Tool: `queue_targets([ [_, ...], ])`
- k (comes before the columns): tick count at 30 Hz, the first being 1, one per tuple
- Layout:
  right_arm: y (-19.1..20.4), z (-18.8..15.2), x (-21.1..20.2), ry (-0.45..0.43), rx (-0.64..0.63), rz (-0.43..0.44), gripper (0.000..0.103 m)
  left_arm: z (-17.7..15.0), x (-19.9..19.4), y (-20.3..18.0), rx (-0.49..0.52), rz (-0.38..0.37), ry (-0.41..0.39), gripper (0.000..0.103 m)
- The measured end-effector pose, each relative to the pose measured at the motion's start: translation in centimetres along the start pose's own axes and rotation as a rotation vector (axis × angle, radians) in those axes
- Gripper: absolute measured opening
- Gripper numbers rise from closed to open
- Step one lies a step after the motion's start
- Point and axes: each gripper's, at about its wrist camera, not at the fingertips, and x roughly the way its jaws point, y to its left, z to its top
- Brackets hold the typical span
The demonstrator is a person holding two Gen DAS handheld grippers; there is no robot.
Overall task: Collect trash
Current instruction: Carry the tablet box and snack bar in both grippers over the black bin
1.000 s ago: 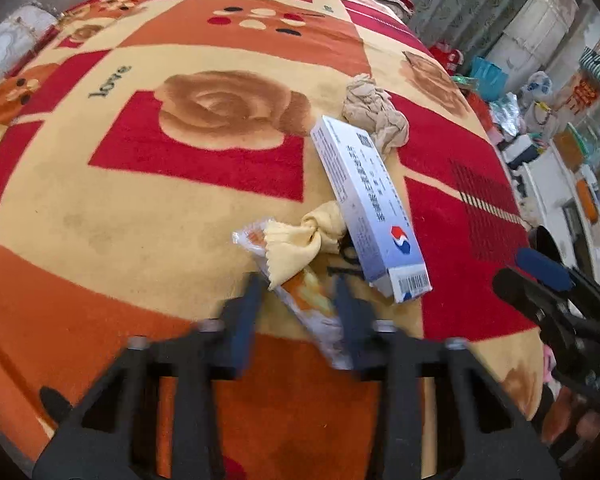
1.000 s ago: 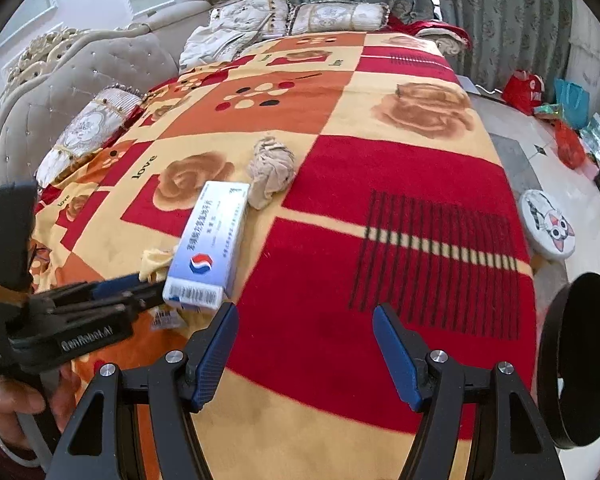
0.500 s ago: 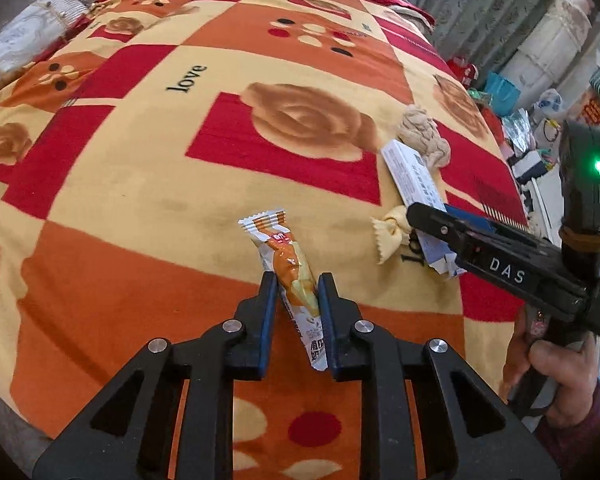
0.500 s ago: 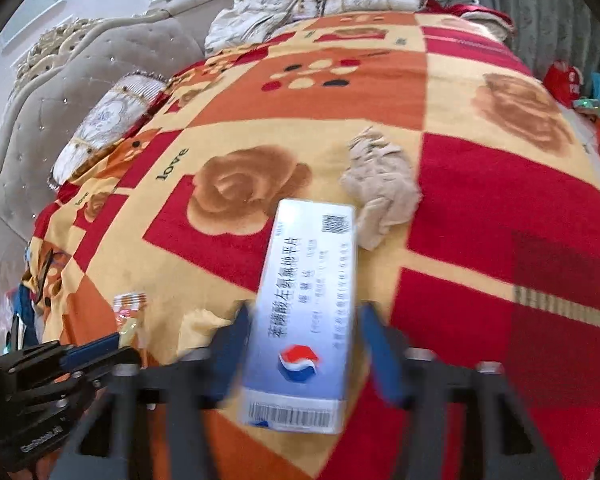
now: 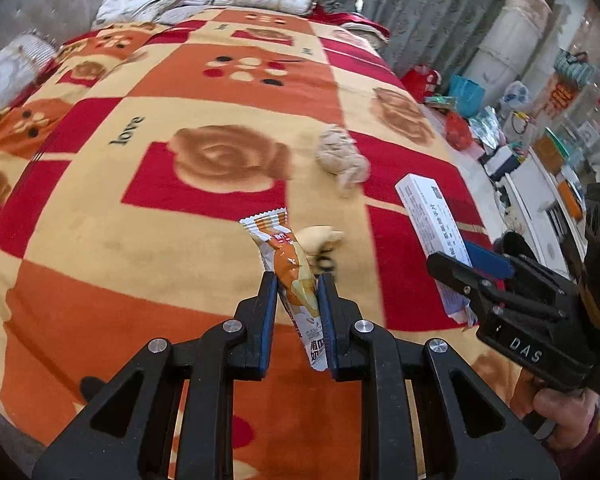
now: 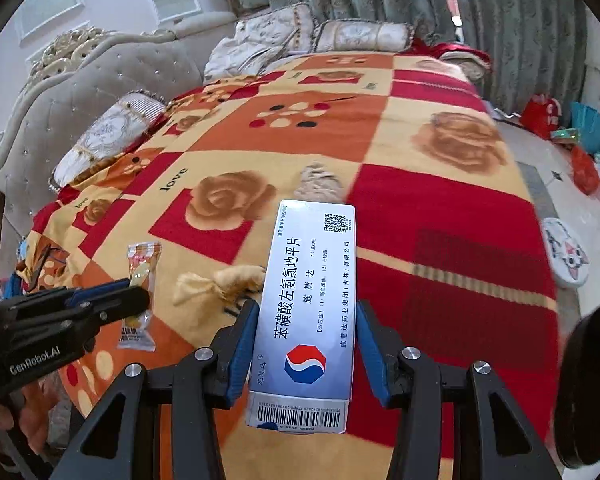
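Left wrist: wrapper (image 5: 296, 276) between tongs (image 5: 297, 312)

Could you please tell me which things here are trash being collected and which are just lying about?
Part of the job:
- orange-and-white snack wrapper, in left gripper
- white-and-blue cardboard medicine box, in right gripper
- crumpled beige tissue wad
- yellow twisted wrapper

Lying about:
- patterned pillows
- red-and-orange blanket
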Motion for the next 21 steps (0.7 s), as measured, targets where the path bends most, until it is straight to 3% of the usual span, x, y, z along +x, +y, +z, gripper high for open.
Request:
queue_targets([
  [21,-4.8,-3.2,-4.7,-0.044,0.082,-0.066,0.047,-0.4,0.6,-8.4,0.13,-0.047,-0.002,0.018],
])
